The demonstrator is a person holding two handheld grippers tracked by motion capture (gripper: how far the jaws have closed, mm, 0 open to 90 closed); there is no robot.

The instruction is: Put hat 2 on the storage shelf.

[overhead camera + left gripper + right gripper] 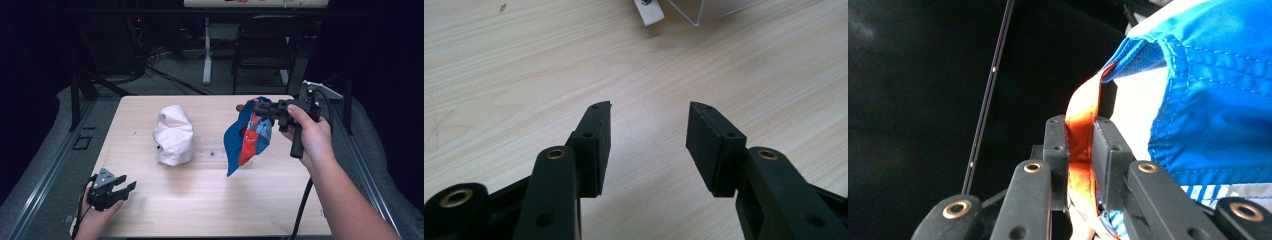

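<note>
Blue-and-orange cloth bag [248,135] hangs off the table [210,200], orange strap pinched in my right gripper [260,106] to let it unfurl; left gripper [122,190] spread, idle.

bright lit table [210,200], dark surroundings, soft grainy frames, faint shadows.

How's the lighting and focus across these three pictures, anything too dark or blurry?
High view: the wooden table is evenly lit, surroundings fall into near-black. Left gripper view: bright, wood grain sharp, the nearest gripper parts slightly soft. Right gripper view: background almost black; the orange strap and blue fabric are bright, with a white area beside them.
</note>
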